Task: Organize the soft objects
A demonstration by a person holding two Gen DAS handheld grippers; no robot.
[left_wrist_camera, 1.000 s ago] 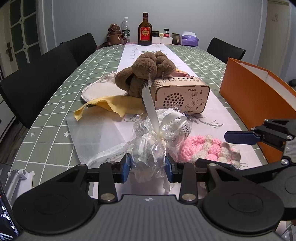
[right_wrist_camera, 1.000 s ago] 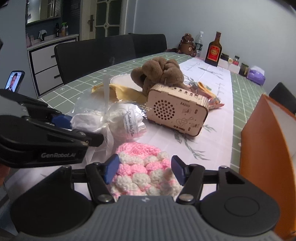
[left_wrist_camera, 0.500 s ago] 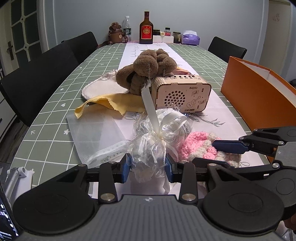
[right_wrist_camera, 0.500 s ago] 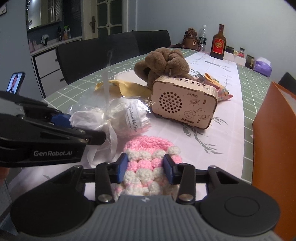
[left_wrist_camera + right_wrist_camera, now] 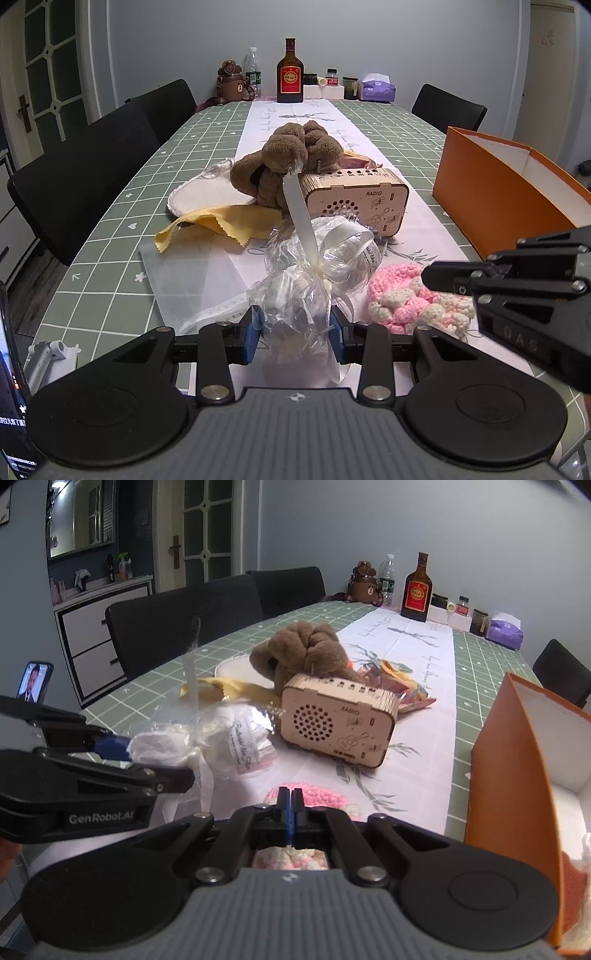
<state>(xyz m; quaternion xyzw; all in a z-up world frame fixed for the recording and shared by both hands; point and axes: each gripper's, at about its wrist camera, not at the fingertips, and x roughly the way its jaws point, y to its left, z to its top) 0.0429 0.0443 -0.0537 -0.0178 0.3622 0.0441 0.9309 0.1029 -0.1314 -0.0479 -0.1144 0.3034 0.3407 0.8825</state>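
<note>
Between the left gripper jaws sits the pinched cellophane bundle; right gripper jaws press together over the pink knit.

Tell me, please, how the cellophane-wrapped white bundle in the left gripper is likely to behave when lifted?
The cellophane-wrapped bundle probably lifts lightly but sags, since the left gripper pinches only crinkled film below the ribbon knot. The glossy wrap looks slippery, so it may slide. The two rounded lumps could swing.

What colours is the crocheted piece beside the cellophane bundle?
The crocheted piece is pink with cream-white bobbles, clearest in the left wrist view.
</note>
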